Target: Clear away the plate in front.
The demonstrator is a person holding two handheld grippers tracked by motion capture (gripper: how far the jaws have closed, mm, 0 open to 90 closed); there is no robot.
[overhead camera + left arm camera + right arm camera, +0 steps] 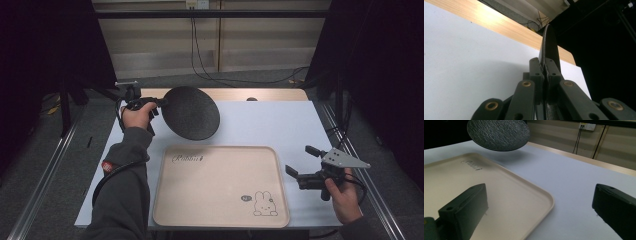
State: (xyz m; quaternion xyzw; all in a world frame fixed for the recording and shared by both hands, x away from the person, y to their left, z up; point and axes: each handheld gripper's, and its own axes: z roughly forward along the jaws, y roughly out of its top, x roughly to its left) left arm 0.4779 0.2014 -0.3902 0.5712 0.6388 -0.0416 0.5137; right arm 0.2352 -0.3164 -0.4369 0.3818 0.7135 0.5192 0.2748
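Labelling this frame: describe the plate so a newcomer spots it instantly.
Start at the beige tray with the rabbit drawing on the white table. Beyond its far-left corner, the left gripper holds up a round plate by its rim. It is dark, rough-textured and off the table.

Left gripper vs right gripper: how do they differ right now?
The left gripper is shut on the rim of the black plate, holding it tilted and off the table; the right gripper is open, with nothing between its jaws. The left gripper is at the far left of the table, beyond the tray; the right gripper is beside the tray's right edge. Both are hand-held with black jaws.
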